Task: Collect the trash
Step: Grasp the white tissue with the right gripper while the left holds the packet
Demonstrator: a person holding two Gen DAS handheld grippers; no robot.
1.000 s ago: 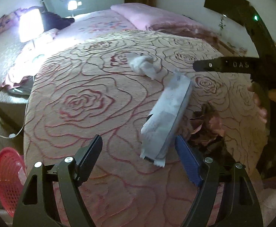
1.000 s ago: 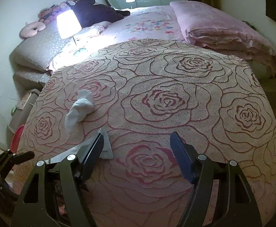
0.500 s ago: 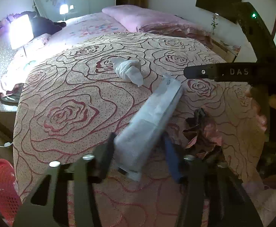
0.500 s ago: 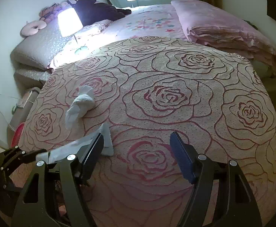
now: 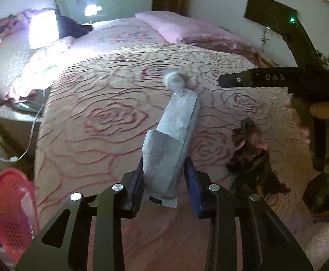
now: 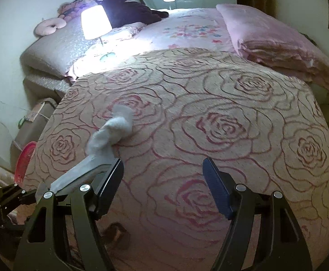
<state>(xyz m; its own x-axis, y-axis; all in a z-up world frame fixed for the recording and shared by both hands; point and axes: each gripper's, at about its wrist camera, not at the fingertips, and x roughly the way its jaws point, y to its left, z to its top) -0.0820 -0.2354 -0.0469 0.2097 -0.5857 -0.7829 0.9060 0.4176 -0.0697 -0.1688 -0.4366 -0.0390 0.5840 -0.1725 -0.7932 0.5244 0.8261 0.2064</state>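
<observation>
So on my left feed the left gripper (image 5: 163, 178) has the long silvery wrapper (image 5: 172, 140) between its fingers and the jaws are closing on it. The pads look pressed against both sides of the wrapper's near end, so I'd call that a grip. The wrapper sticks out forward over the rose-patterned blanket (image 5: 110, 122), with its far tip right by the crumpled white tissue (image 5: 178, 80) (in this view the two overlap, can't tell if they actually touch).

There's also a dark crumpled bit of trash (image 5: 249, 149) lying on the blanket to the right of the wrapper. The red basket (image 5: 8, 212) sits down on the floor at the left edge of the bed.

On the right feed, the right gripper (image 6: 162, 185) is just hanging over the blanket with its fingers apart and nothing between them. From there the tissue (image 6: 110, 133) is off to the left on the blanket, and the wrapper (image 6: 78, 174) shows behind the left finger. A lit lamp (image 6: 95, 21) stands at the far side.
</observation>
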